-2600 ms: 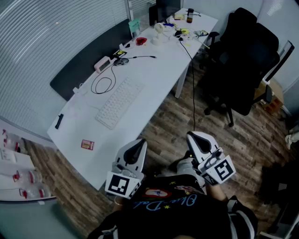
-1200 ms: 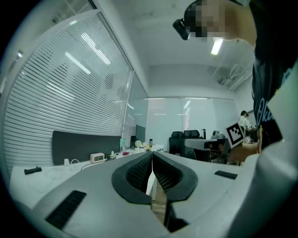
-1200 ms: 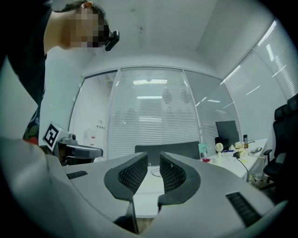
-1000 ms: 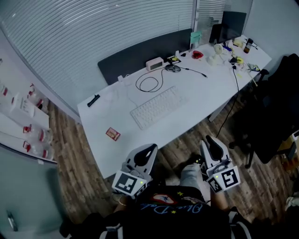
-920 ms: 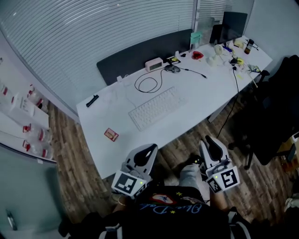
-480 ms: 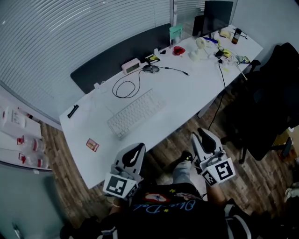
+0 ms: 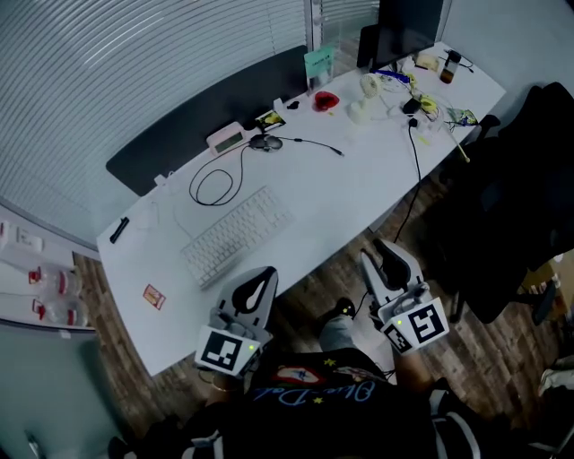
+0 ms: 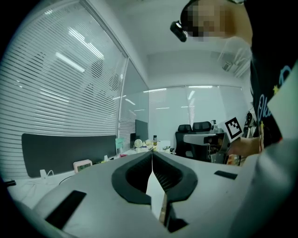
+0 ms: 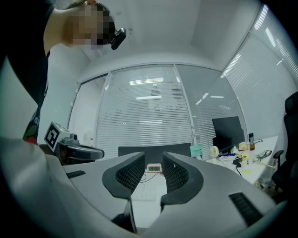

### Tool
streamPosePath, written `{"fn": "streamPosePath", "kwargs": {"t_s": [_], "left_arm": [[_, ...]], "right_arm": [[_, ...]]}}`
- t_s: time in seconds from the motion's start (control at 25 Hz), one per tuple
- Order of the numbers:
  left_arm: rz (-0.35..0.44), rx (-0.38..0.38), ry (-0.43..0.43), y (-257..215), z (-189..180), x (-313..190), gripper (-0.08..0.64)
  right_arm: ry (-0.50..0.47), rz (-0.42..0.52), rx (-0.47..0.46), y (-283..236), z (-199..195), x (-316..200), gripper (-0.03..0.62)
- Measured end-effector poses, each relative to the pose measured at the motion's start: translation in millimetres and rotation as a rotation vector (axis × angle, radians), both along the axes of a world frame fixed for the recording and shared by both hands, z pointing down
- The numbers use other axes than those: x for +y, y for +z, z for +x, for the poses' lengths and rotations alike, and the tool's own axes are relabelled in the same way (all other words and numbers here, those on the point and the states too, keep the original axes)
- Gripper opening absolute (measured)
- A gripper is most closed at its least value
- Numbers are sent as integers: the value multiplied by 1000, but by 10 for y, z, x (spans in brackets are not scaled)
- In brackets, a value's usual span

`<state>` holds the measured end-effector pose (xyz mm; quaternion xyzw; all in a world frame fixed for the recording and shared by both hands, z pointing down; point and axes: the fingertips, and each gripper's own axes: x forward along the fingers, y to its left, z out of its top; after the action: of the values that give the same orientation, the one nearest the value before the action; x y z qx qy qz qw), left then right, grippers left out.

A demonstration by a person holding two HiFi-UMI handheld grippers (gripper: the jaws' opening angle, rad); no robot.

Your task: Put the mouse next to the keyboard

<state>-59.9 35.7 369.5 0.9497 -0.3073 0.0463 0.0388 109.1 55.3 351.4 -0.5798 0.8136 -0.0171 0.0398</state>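
Note:
A white keyboard point(image 7: 238, 235) lies slantwise on the long white desk point(image 7: 359, 193); it also shows between the right jaws point(image 9: 145, 193). A dark mouse point(image 7: 261, 142) sits near the desk's far edge, its cable looped toward the keyboard. Both grippers are held off the desk, above the wooden floor on its near side. My left gripper point(image 7: 263, 273) point(image 8: 152, 152) is shut, its pads meeting with nothing in them. The right gripper point(image 7: 386, 251) point(image 9: 153, 155) is open; its jaws have just been opening, and they hold nothing.
A small pink-white clock point(image 7: 226, 139) stands beside the mouse. A red card point(image 7: 153, 296) and a black pen point(image 7: 118, 230) lie at the desk's left end. Clutter and a monitor point(image 7: 408, 22) fill the far right end. A black office chair point(image 7: 525, 197) stands right.
The view has slid along the desk, so the keyboard and mouse now lie further left in the picture. Both grippers have been carried along and stay low, near the desk's front edge.

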Motion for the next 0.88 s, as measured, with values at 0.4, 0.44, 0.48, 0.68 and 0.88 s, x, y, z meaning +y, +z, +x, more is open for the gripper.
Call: {"fn": "streamPosePath", "kwargs": {"t_s": [0.4,0.44,0.48,0.68,0.88], "left_arm": [[28,46,-44,-156,794,-328,3],[34,42,-54,-164,849,-343,3],[40,39,-62,-173,902,-349,3],[-6,32,-133,-85,987,-387,3],[-18,11,-211,-30,867,-505,3]], "right_arm": [[-85,-1,21,-62,776,-362,99],[-100,-2,22,-60,818,-392,101],[-117,-1,24,-60,852,-420,104],[-202,10,48,-53,898,-659,116],[-273,14,57,-49,809,-948,123]]}}
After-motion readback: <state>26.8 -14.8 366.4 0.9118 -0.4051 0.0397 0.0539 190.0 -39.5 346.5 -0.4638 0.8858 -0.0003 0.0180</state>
